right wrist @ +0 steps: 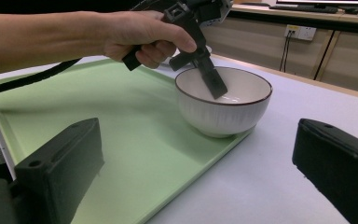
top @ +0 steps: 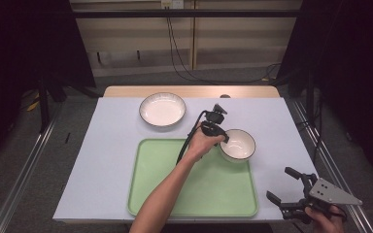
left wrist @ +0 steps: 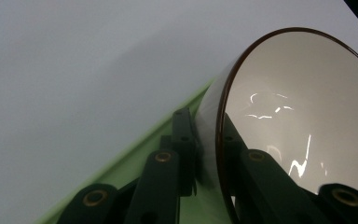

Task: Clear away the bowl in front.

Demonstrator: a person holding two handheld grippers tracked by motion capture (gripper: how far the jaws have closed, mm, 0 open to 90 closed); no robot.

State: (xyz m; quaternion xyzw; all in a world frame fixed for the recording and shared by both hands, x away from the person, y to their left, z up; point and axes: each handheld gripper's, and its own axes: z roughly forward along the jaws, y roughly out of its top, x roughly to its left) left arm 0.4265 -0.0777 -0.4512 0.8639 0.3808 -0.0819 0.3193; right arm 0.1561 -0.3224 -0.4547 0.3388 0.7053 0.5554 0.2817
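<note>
Your left gripper [top: 222,137] pinches the bowl's [top: 238,145] left rim, one jaw inside; the bowl sits on the tray's [top: 165,184] far right corner. Your right gripper [top: 286,189] hangs spread near right.

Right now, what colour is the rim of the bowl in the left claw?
Dark brown on the white bowl, clearest in the left gripper view.

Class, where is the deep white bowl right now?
In the high view, the bowl sits at the green tray's far right corner, its rim pinched by the left tongs.
</note>
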